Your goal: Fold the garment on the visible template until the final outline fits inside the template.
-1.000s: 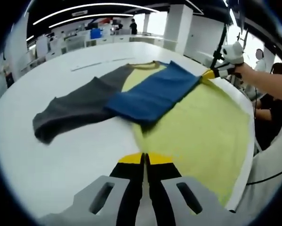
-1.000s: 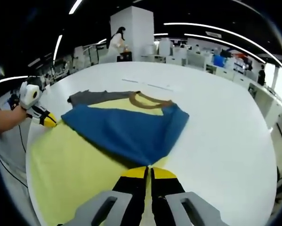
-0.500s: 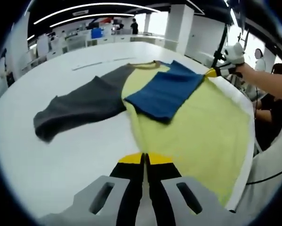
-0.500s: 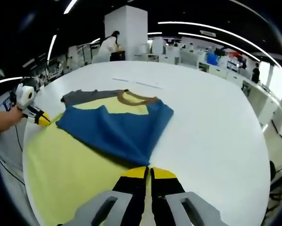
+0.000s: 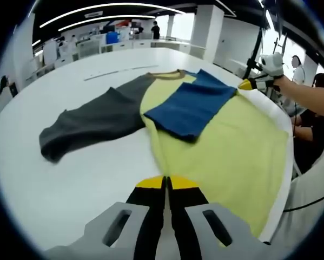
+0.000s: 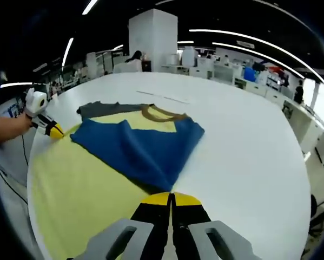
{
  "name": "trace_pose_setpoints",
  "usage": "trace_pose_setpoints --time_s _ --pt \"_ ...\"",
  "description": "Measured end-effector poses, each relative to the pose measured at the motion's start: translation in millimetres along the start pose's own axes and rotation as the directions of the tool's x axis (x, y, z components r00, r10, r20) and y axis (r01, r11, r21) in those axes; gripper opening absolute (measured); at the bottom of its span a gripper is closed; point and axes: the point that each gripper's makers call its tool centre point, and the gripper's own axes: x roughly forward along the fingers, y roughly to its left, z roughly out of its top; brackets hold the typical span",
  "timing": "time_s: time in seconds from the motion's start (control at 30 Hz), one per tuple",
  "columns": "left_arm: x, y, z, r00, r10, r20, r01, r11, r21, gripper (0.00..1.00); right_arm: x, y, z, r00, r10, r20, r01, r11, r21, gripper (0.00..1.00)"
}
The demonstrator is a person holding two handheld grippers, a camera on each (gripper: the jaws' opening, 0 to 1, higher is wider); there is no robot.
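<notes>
Left gripper view. Left gripper (image 5: 165, 184) low at frame bottom, jaws together, yellow tips meeting at the near hem of the garment (image 5: 226, 141); whether cloth is pinched between them cannot be told. Garment spread flat on the white table (image 5: 86, 179): yellow body, blue sleeve (image 5: 191, 105) folded in over the chest, grey sleeve (image 5: 91, 122) stretched out flat on the table on the side away from the blue one. Brown collar (image 5: 167, 74) at the garment's far end. Right gripper (image 5: 247, 84) at the garment's far right edge, just beyond the blue sleeve, held by a hand (image 5: 280, 81); jaw state there too small to tell. Seated person (image 5: 313, 130) past that same edge of the garment.

Right gripper view. Right gripper (image 6: 171, 200) at frame bottom, jaws together at the garment (image 6: 75, 184) edge, right below the tip of the blue sleeve (image 6: 143, 146); grip on cloth not resolvable. Blue sleeve lying diagonally over the yellow body, collar (image 6: 159, 114) beyond it, strip of grey sleeve (image 6: 105, 108) showing past the far side of the garment. Left gripper (image 6: 53, 130) at the garment's left edge, yellow tips against the cloth, hand (image 6: 34, 108) behind it. No template outline discernible on the table (image 6: 248, 162).
</notes>
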Motion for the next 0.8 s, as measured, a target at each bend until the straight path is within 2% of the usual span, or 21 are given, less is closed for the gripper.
trace_pose_setpoints --time_s 0.07,0.17,0.43,0.53,0.63,0.8 --pt "0.3 0.0 0.1 1.000 0.002 -0.002 -0.002 1.000 0.001 0.00 3.1 3.0 -1.5 1.000 0.014 -0.013 -0.014 1.000 -0.013 0.01" --pt "0.2 0.4 -0.1 1.000 0.002 -0.002 -0.002 1.000 -0.002 0.00 5.8 4.1 -5.1 0.999 0.015 -0.035 -0.016 0.999 -0.039 0.08" --pt "0.4 -0.2 -0.2 1.000 0.006 -0.005 -0.006 1.000 -0.003 0.00 9.2 0.5 -6.4 0.998 0.005 -0.060 -0.010 0.997 -0.083 0.06" --pt "0.4 -0.3 -0.2 1.000 0.008 -0.007 -0.008 1.000 -0.002 0.00 11.0 1.5 -3.6 0.998 0.016 -0.059 -0.022 0.995 -0.099 0.00" --pt "0.4 -0.2 -0.4 1.000 0.009 -0.009 -0.009 1.000 -0.002 0.00 11.0 -0.9 -1.7 0.998 0.001 -0.059 -0.008 0.993 -0.117 0.00" --pt "0.2 -0.5 -0.4 1.000 0.012 -0.008 -0.012 1.000 -0.005 0.00 8.6 -9.5 -4.4 0.998 -0.018 -0.056 0.013 0.996 -0.090 0.00"
